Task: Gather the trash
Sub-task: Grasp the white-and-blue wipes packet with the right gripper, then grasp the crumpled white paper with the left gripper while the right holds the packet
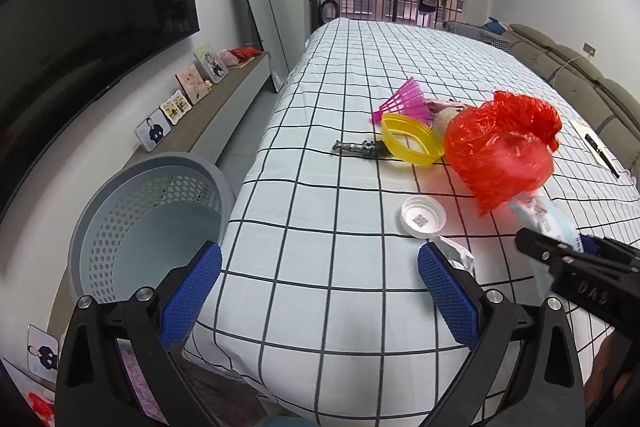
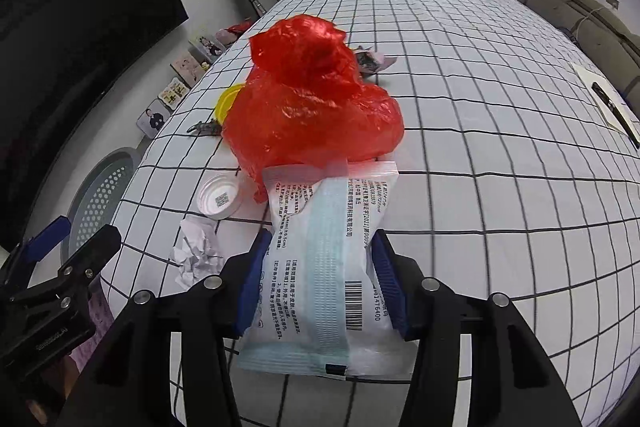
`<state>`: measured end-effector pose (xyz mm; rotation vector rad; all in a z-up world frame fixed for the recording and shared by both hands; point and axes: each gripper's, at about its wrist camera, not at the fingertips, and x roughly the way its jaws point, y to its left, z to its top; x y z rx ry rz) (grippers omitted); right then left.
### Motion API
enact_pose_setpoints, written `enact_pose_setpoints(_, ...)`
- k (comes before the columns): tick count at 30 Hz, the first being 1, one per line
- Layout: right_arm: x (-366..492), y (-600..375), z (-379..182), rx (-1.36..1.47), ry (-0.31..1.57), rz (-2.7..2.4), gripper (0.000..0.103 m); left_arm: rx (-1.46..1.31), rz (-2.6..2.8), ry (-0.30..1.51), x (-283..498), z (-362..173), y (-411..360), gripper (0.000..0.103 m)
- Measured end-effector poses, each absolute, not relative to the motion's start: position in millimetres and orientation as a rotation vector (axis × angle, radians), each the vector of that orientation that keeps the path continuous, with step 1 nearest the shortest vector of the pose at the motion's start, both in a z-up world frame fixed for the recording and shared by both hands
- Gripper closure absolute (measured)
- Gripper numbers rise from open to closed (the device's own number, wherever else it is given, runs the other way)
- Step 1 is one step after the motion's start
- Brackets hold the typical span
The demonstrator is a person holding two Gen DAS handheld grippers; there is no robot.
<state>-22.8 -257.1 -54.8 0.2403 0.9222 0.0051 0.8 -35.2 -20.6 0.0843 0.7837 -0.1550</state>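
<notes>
My right gripper [image 2: 320,239] is shut on a white and pale-blue face-mask packet [image 2: 320,267], its blue pads pressing both long sides. The packet's far end touches a crumpled red plastic bag [image 2: 312,115] on the checked bed. A white bottle cap [image 2: 221,201] and a crumpled paper ball [image 2: 198,255] lie left of the packet. My left gripper [image 1: 320,255] stands open over the bed's near edge, nothing between its fingers. In the left wrist view, the cap [image 1: 423,217], the paper ball [image 1: 456,255], the red bag [image 1: 500,155] and the held packet [image 1: 548,219] sit to its right.
A grey perforated basket [image 1: 120,227] stands on the floor left of the bed. A yellow ring [image 1: 412,143], a pink shuttlecock [image 1: 404,101] and a small grey toy figure [image 1: 358,149] lie further up the bed. A low shelf with photo frames runs along the left wall.
</notes>
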Motion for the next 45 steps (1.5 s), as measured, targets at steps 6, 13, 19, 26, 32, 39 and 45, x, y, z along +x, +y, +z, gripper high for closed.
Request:
enact_pose_setpoints(6,-43,-284,-56,0.243,0.924,-0.055,0.053,0.099,-0.192,0.787,-4,-23,-48,0.006)
enact_pose_setpoints(13,-62,-304,-62,0.292,0.922,-0.068,0.053,0.133,-0.251,0.847,1,-44,-73,0.006)
enact_pose_setpoints(19,-68,-315,-68,0.33,0.92,-0.052,0.053,0.134,-0.289,0.895,10,-59,-88,0.006)
enact_pose_setpoints(26,-65,-317,-76,0.363,0.93,-0.03,0.053,0.141,-0.3,0.924,21,-70,-98,0.007)
enact_pose_setpoints(32,-63,-313,-81,0.366,0.936,-0.012,0.053,0.159,-0.321,0.917,20,-70,-103,0.031)
enact_pose_setpoints(39,-62,-308,-81,0.367,0.936,0.004,0.053,0.168,-0.359,0.902,13,-67,-105,0.078)
enact_pose_setpoints(45,-66,-297,-73,0.354,0.923,0.025,0.053,0.152,-0.35,0.848,4,-51,-92,0.079)
